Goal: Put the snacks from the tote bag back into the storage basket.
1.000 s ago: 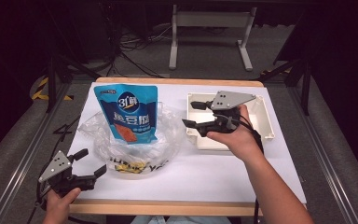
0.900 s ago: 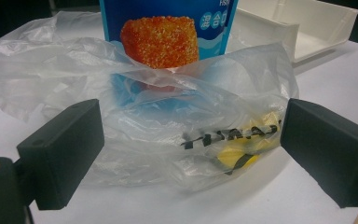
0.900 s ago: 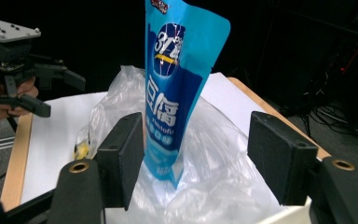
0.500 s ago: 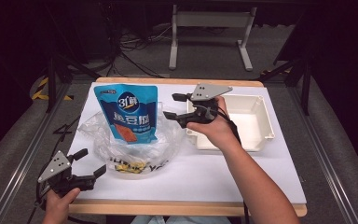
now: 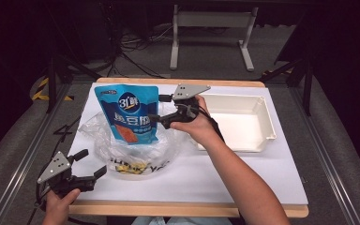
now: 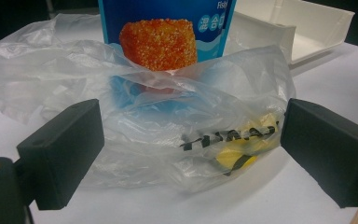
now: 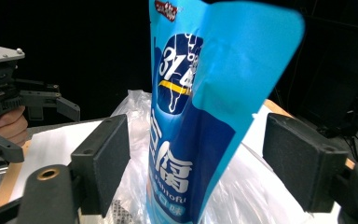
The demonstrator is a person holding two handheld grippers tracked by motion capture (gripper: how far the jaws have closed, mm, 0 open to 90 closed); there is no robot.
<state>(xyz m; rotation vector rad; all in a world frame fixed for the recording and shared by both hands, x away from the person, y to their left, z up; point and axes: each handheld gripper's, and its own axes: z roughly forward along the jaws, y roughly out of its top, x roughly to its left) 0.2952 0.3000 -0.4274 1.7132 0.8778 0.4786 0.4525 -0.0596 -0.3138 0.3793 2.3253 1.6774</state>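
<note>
A tall blue snack pouch (image 5: 129, 112) stands upright inside a crumpled clear plastic bag (image 5: 126, 147) on the white table. My right gripper (image 5: 156, 108) is level at the pouch's right edge. In the right gripper view the pouch (image 7: 200, 116) stands edge-on between the two black pads without touching them. Those jaws have just been opening, and my right gripper (image 7: 200, 154) is open. My left gripper (image 5: 91, 162) rests at the table's near left corner, open. In its own view my left gripper (image 6: 191, 140) faces the plastic bag (image 6: 168, 116) and the pouch (image 6: 168, 28), gripping nothing.
A white rectangular tray (image 5: 267, 124) sits on the table's right half, behind my right forearm; its corner (image 6: 303, 23) is in the left gripper view. The wooden table edge (image 5: 183, 208) runs along the front. Dark floor, cables and a stand lie beyond the table.
My right gripper has moved left from over the white tray to the pouch's right edge and sunk a little, with its jaws standing wider. The left gripper has kept still.
</note>
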